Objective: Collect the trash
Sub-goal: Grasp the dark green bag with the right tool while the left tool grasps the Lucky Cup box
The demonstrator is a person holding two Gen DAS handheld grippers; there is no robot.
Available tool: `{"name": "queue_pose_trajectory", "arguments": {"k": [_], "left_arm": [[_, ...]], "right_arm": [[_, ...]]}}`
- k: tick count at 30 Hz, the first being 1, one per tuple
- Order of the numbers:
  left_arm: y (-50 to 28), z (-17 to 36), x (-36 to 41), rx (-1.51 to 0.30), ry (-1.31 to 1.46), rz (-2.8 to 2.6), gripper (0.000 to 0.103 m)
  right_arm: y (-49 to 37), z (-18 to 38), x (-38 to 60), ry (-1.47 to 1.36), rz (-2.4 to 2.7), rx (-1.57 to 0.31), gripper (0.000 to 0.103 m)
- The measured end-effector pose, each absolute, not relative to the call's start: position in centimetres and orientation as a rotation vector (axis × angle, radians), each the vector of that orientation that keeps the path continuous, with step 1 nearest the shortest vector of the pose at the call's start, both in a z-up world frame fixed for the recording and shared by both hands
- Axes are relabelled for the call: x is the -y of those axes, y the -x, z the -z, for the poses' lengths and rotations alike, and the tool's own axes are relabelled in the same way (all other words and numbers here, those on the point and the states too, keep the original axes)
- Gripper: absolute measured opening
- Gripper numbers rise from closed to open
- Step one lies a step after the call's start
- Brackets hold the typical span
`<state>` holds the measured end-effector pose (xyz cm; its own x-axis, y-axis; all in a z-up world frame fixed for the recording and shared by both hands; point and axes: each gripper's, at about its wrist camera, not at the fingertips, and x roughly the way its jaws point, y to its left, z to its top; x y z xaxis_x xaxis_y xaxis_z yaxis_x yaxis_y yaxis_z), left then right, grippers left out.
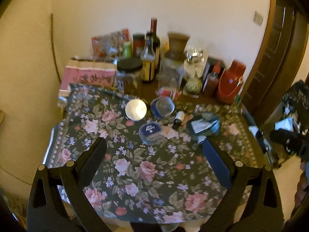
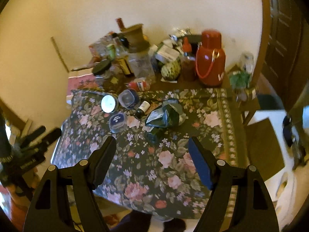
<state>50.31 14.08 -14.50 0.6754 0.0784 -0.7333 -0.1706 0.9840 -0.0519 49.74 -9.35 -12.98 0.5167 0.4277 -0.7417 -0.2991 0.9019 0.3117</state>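
Left wrist view: your table point(image 1: 249, 135) carries a floral cloth point(image 1: 135, 164) over its near part, bare wood at the back against the wall. Back edge is crowded: red jug point(image 1: 230, 81) at right, dark wine bottle point(image 1: 155, 36), black-lidded jar point(image 1: 129, 71), all blurred. On the cloth, crumpled dark-green wrapper point(image 1: 204, 124), the likeliest trash, sits right of centre, just beside a small dropper bottle point(image 1: 178, 118). Two small clear tubs point(image 1: 150, 133) point(image 1: 162, 107) lie left of that, then a round white candle point(image 1: 135, 109). Your left gripper point(image 1: 154, 147) hangs over the cloth, jaws spread, nothing between them, tips short of the nearer tub.

Right wrist view: same wrapper point(image 2: 164, 116) lies mid-cloth, ahead of your right gripper point(image 2: 152, 143), apart from both pads. Right jaws stand wide, empty. A smaller green scrap point(image 2: 154, 135) lies just past the tips. Left tongs show blurred at the frame's left edge.
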Motion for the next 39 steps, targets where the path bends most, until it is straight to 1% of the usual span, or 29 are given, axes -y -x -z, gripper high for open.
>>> {"name": "queue_pose_trajectory", "arguments": {"k": [11,16,19,24,25,26,27,29,31,32,34,39], "left_arm": [[-60.8,24.4,-17.8,-1.063,0.122,0.043,0.100],[-63.7,28.4,-19.0,-1.140,0.181,0.054,0.100],[-64.8,30.1,-19.3,-1.172,0.210,0.050,0.100],[-65.7,31.7,-18.9,-1.187,0.211,0.046,0.100],[-65.9,31.8,-18.8,-1.186,0.199,0.038,0.100],[-66.1,32.0,-18.7,-1.187,0.190,0.031,0.100],[-66.3,32.2,-18.6,-1.186,0.178,0.023,0.100],[-66.5,32.3,-18.4,-1.169,0.154,-0.002,0.100],[-67.1,32.7,-17.8,-1.167,0.125,-0.007,0.100],[-67.2,32.9,-17.5,-1.179,0.114,0.001,0.098],[-67.5,33.1,-17.2,-1.192,0.106,0.011,0.090],[-67.9,33.4,-16.5,-1.185,0.067,-0.001,0.086]], "right_arm": [[-59.3,22.1,8.4,-0.538,-0.220,-1.170,0.074],[-62.2,25.9,8.3,-0.695,-0.161,-1.221,0.074],[-63.4,27.4,8.1,-0.738,-0.133,-1.237,0.074],[-64.3,28.5,7.6,-0.722,-0.113,-1.252,0.073],[-64.3,28.6,7.6,-0.714,-0.110,-1.251,0.070],[-64.3,28.6,7.6,-0.705,-0.101,-1.248,0.063],[-64.3,28.7,7.7,-0.702,-0.085,-1.245,0.061],[-64.2,28.8,7.9,-0.725,-0.095,-1.239,0.046],[-64.2,28.6,8.0,-0.739,-0.107,-1.232,0.040],[-64.2,28.3,7.9,-0.732,-0.112,-1.224,0.036],[-64.0,27.5,7.7,-0.700,-0.131,-1.205,0.031],[-64.3,24.8,6.3,-0.610,-0.202,-1.140,0.028]]}}
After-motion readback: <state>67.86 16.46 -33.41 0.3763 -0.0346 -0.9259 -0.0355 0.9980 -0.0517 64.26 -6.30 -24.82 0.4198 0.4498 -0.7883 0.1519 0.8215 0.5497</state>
